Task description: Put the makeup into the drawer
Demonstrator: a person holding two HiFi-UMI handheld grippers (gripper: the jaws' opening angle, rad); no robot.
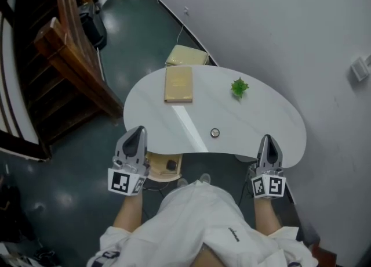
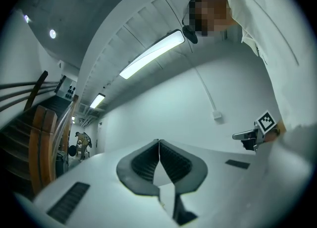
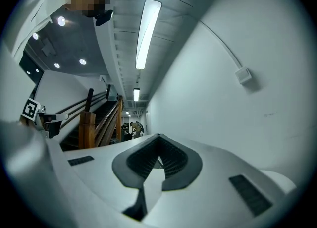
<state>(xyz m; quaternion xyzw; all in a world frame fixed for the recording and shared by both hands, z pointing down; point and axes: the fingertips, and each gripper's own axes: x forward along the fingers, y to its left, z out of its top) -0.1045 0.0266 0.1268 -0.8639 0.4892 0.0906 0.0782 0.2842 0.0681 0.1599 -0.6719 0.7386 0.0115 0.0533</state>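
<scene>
A small round makeup compact (image 1: 215,133) lies on the white kidney-shaped table (image 1: 272,121), near its front edge. Below that edge at the left, a tan drawer (image 1: 157,166) stands out with a dark item (image 1: 171,165) in it. My left gripper (image 1: 139,129) is held at the table's front left corner, shut and empty. My right gripper (image 1: 267,139) is held at the front right edge, also shut and empty. In the left gripper view the jaws (image 2: 159,142) meet, level, toward a white wall, with the right gripper (image 2: 255,135) beside them. The right gripper view shows shut jaws (image 3: 159,137).
A tan book (image 1: 178,83) and a small green plant (image 1: 239,87) sit on the table's far half. A yellowish box (image 1: 186,56) lies on the floor behind the table. A wooden staircase (image 1: 64,57) rises at the left, and a white wall (image 1: 278,28) runs along the right.
</scene>
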